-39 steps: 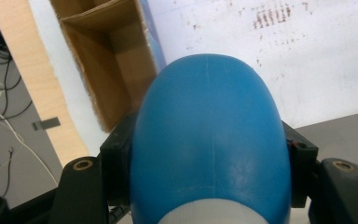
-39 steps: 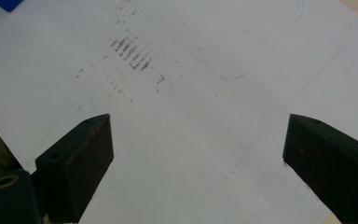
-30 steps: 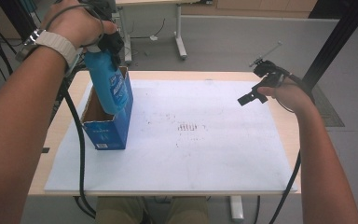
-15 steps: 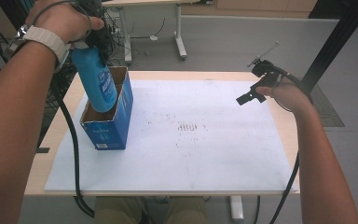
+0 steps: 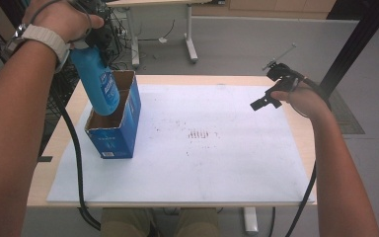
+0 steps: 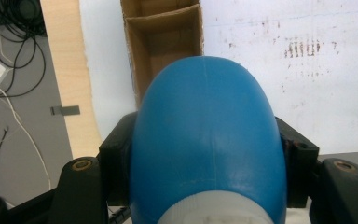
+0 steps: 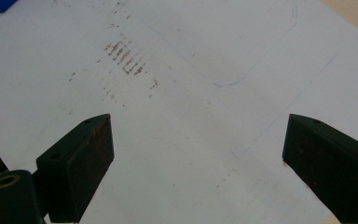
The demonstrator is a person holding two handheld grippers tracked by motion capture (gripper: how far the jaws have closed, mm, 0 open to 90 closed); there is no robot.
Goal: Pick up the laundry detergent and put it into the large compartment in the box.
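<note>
White sheet (image 5: pixel 227 163) covering the table (image 5: pixel 59 148), with 1 open cardboard box (image 5: pixel 121 128) near its left edge; blue bottle (image 5: pixel 96 81), tilted, base dipping into the box, pinched by the left gripper (image 5: pixel 96 37); right gripper (image 7: pixel 196 158) spread wide above bare sheet.

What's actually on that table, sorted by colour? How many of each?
Blue: 2, the bottle held over the cardboard box
White: 1, the sheet that covers the tabletop
Black: 2, the left claw and the right claw
Total: 5
</note>
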